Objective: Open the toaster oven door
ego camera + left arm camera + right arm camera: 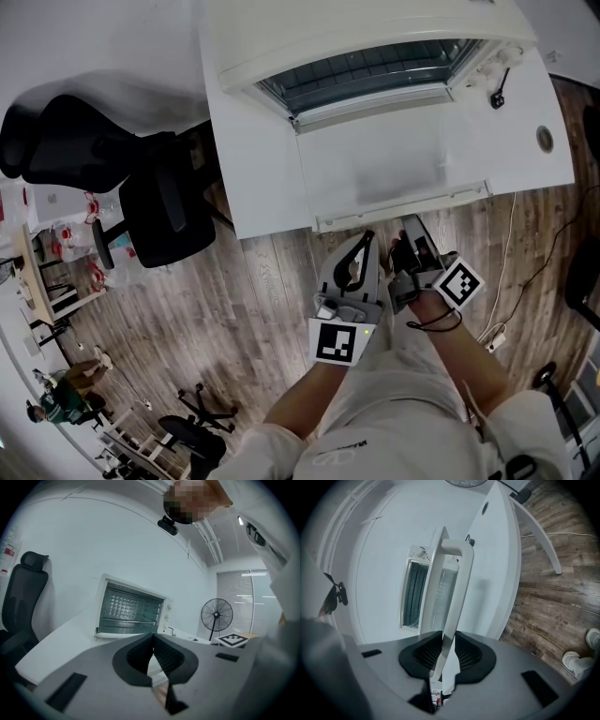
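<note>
One toaster oven (375, 37): at the back edge of the table (258, 169), inside exposed.
One door (375, 173): swung down on its bottom hinge, lying out toward the table's front edge; judged close to fully open.
One handle (457, 597): pale bar along the door's free edge, at the table's front edge.
Handling, judged: stiff metal frame with a glass pane; moderate weight; pane breakable, so to be lowered, not dropped; bar smooth, liable to slip.
Hold point: the bar, near its middle, never the glass.
Right gripper (444, 644): pads pinching the handle bar.
Left gripper (153, 637): jaws pressed together, nothing between; beside the right gripper, short of the table's front edge.
Other counts: two grippers, one table, one fan (216, 616), one black chair (141, 187) at the table's left edge.
</note>
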Motion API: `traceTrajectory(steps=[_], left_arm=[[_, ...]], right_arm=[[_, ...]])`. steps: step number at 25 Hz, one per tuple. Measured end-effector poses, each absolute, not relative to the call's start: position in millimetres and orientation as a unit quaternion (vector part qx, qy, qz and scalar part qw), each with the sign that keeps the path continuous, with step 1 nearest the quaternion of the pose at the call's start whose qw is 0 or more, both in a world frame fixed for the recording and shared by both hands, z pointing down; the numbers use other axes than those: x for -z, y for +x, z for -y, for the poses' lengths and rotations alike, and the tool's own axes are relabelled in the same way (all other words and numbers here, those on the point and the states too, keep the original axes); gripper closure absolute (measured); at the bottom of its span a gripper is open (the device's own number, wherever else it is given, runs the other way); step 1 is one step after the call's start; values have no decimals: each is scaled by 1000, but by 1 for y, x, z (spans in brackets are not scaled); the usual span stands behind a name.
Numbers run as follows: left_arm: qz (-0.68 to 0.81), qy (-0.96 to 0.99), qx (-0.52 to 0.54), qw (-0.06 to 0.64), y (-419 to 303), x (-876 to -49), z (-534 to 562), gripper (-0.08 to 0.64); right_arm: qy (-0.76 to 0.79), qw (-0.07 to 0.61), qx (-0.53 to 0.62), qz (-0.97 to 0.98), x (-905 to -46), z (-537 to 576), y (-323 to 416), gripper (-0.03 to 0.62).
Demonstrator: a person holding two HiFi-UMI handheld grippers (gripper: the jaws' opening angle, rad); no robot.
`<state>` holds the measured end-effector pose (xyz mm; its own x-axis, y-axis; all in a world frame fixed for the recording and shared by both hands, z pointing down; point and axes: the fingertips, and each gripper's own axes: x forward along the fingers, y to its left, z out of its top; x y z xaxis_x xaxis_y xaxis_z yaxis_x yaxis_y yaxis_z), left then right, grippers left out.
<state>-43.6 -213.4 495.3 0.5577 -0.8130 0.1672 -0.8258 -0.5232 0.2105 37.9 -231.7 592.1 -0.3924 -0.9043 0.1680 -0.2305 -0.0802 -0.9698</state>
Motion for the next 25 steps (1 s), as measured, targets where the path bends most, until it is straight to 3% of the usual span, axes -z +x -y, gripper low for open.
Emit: traceTrajectory(steps=[25], left_arm=[[481, 868, -19, 124, -43, -514, 209, 551]], right_arm=[[-464, 283, 585, -602, -630, 229, 39, 497]])
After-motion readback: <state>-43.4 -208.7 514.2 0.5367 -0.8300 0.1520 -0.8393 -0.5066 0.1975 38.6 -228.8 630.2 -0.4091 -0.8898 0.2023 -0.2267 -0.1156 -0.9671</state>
